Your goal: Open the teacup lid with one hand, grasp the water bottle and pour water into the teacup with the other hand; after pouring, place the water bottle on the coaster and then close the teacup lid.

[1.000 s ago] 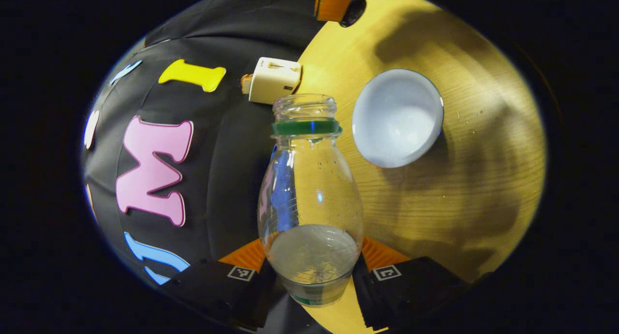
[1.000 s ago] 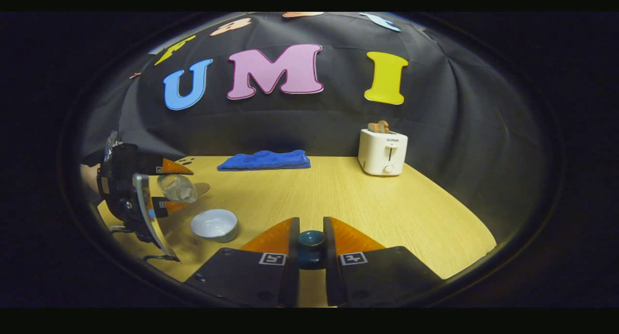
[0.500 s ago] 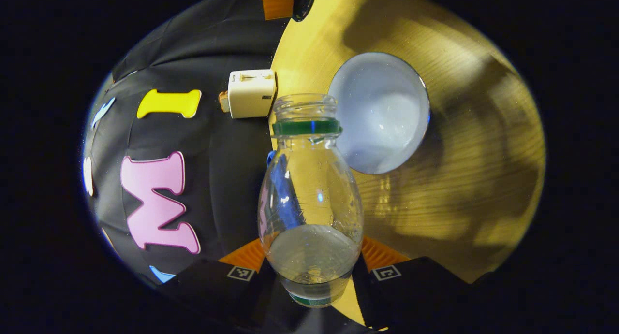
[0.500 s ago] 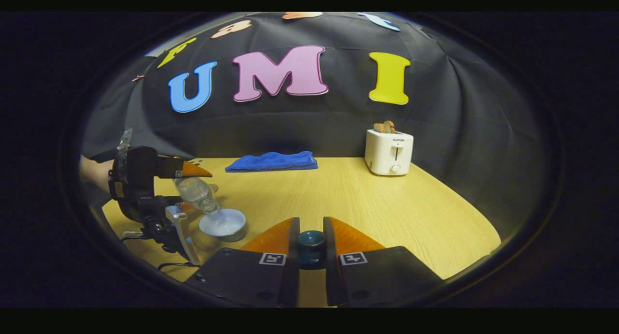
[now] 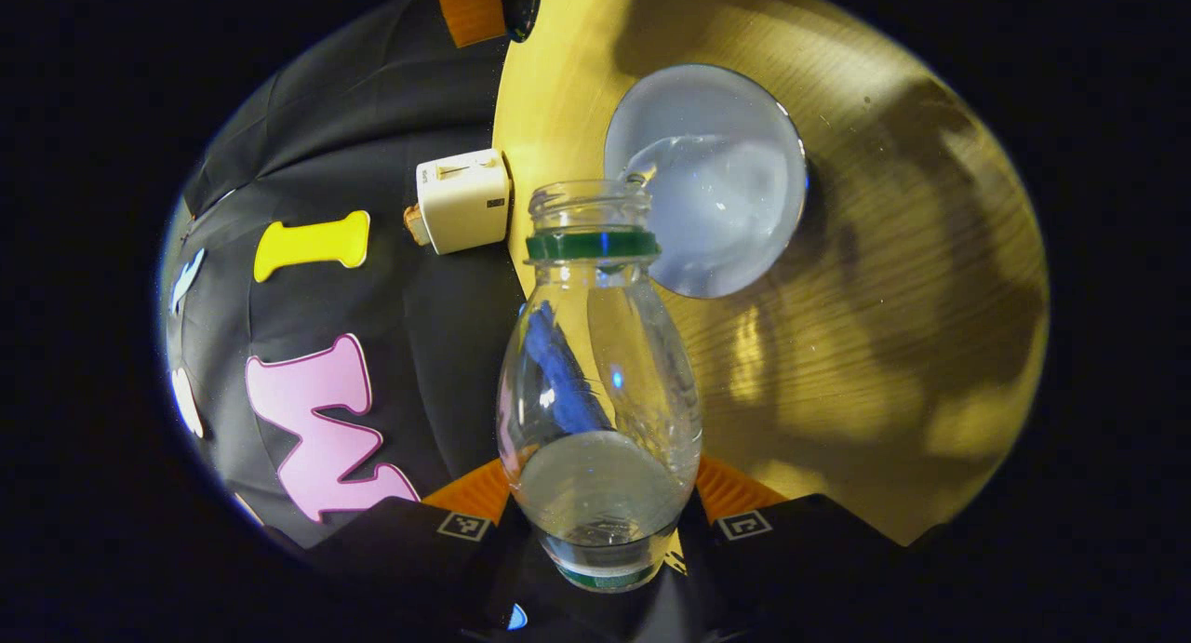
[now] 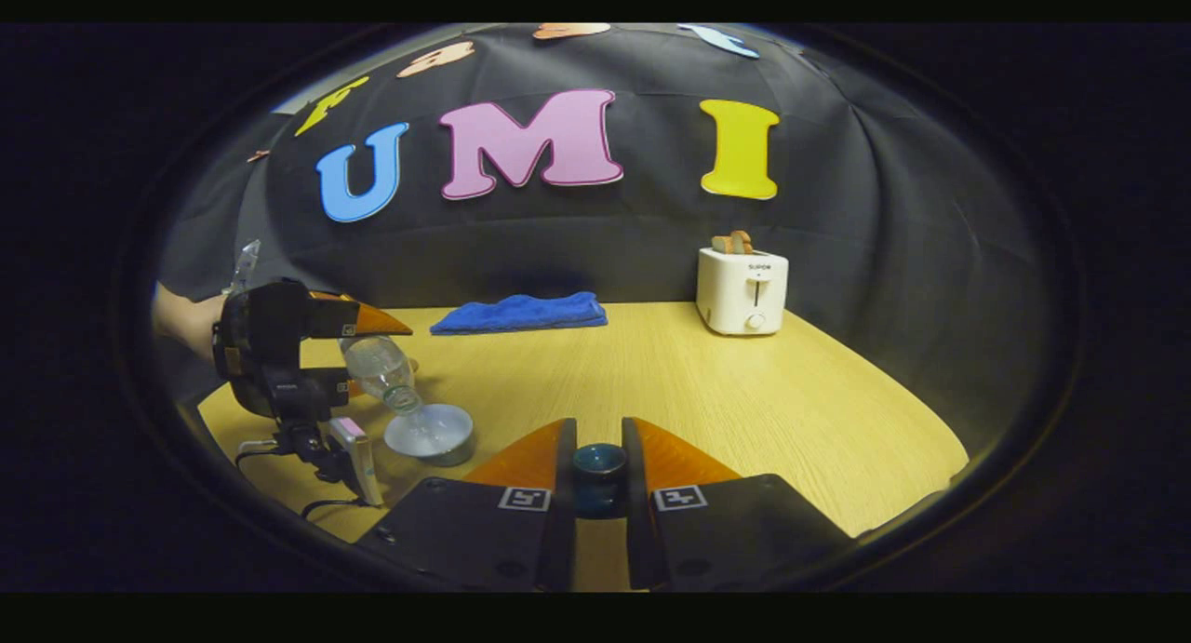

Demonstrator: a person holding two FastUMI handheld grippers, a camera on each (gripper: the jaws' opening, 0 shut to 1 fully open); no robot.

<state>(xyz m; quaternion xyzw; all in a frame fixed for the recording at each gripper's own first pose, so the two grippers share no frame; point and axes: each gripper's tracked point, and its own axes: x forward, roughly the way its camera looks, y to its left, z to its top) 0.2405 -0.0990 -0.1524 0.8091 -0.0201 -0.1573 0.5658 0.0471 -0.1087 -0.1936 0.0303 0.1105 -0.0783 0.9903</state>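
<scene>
Hidden and cut-off parts

Water bottle (image 5: 598,382) base was cut off low between the fingers. Teacup lid (image 6: 598,461) showed just its knob; the coaster could not be made out.

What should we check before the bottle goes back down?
1. Water bottle gripped between the left gripper's jaws: ok.
2. Bottle mouth over the teacup: ok.
3. Water landing inside the teacup: ok, a stream enters it.
4. Bottle emptied: not ok, water remains inside.
5. Lid held off the cup by the right gripper: ok.
6. Coaster ready for the bottle: cannot tell.
</scene>
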